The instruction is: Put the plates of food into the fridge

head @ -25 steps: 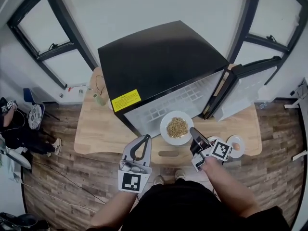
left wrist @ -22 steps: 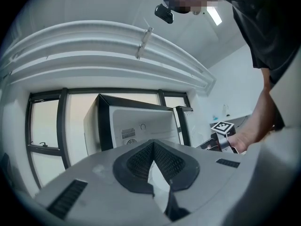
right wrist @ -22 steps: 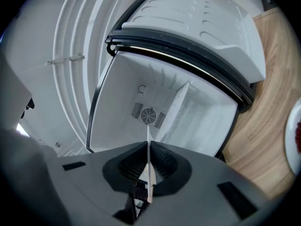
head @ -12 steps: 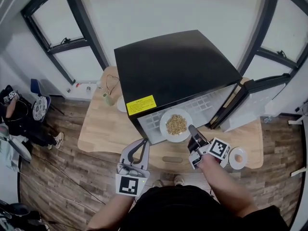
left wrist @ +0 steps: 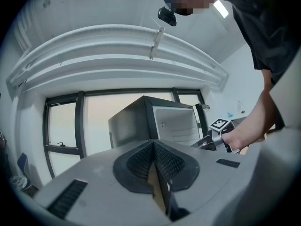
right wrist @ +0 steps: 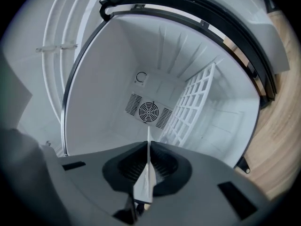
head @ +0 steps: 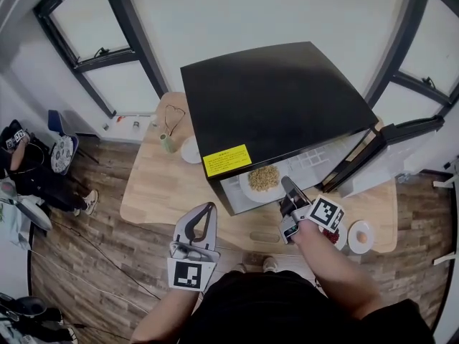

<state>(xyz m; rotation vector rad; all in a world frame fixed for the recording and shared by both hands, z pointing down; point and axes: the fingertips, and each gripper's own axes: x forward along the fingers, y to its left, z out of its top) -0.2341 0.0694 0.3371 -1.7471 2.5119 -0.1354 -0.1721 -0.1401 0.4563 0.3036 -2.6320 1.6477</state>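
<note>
- Lower left: left gripper (head: 209,208) clenched on nothing, held aside, probably to stay clear of the fridge (head: 280,106) mouth.
- Centre: plate of grains (head: 248,190) kept level, partly inside the fridge opening, so nothing spills.
- Just right: right gripper (head: 287,185) clamped on that plate's near rim.
- Right: door (head: 387,165) swung wide for access.
- Lower right: red-topped plate (head: 337,239) and egg plate (head: 361,247), waiting on the table (head: 154,192).
- Count: one fridge, two grippers, three plates of food.
</note>
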